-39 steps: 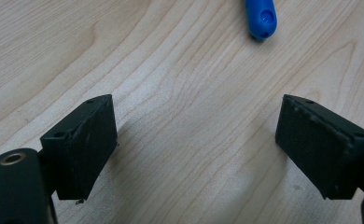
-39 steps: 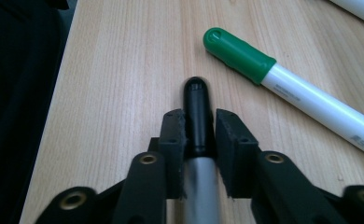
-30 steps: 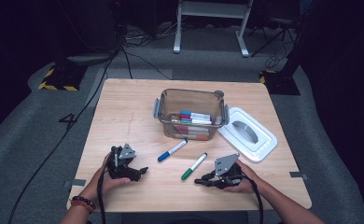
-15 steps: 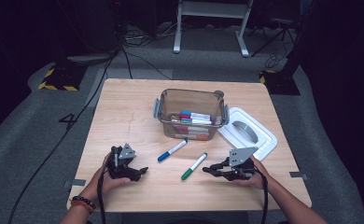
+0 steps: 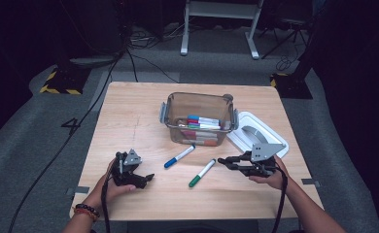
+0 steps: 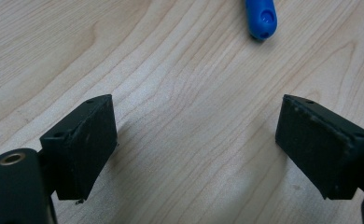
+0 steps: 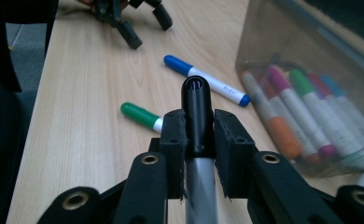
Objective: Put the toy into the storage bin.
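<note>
A black marker (image 7: 197, 100) is pinched in the right gripper (image 7: 198, 140), its axis along the jaws — the bin (image 5: 197, 119) lies ahead-left. The left gripper (image 6: 196, 144) is held spread, empty.

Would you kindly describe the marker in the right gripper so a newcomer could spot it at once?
On the wooden table, look right of the clear box of markers, in front of the white lid. There the right gripper is shut on a marker; unlike the blue marker and green marker lying loose, its cap is black.
</note>
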`<state>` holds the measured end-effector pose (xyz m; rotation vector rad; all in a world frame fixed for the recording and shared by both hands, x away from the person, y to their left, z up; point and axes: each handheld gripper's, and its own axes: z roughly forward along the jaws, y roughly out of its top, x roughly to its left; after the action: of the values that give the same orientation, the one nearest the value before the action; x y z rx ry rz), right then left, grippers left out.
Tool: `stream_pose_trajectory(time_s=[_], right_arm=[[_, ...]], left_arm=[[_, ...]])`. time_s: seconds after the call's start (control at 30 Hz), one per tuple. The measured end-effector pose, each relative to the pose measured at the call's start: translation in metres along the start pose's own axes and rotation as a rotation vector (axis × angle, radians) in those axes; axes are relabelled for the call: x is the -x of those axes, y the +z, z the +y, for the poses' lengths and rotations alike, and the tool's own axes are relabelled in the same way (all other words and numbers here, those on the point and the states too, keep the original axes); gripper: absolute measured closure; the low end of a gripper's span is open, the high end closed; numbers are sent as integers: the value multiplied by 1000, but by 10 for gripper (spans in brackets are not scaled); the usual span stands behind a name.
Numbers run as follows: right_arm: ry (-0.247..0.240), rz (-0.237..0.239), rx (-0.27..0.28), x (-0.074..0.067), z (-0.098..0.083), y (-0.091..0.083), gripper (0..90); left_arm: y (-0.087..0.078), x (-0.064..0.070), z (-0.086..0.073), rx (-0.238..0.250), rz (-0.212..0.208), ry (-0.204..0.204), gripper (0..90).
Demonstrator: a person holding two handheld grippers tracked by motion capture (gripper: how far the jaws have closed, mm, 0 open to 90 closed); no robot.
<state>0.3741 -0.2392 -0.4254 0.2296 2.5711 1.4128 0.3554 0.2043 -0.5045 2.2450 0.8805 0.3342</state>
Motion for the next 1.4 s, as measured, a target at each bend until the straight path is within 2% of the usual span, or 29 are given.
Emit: stream_pose_trajectory(time_s=[0.4, 0.6, 0.8, 1.07, 1.27, 1.4], right_arm=[[7, -74, 55, 15, 24, -22, 746], [-2, -104, 64, 29, 43, -30, 746], [-30, -132, 79, 44, 71, -35, 746], [-46, -153, 48, 70, 104, -22, 746], [-54, -151, 22, 86, 123, 0, 746], [-69, -151, -15, 91, 129, 14, 746]], left_arm=[[0, 0, 0, 0, 1, 0, 130], [0, 0, 0, 0, 0, 0, 129], [0, 0, 0, 0, 0, 0, 129], [0, 0, 0, 0, 1, 1, 130], [0, 0, 0, -1, 1, 1, 129], [0, 0, 0, -1, 1, 1, 130]])
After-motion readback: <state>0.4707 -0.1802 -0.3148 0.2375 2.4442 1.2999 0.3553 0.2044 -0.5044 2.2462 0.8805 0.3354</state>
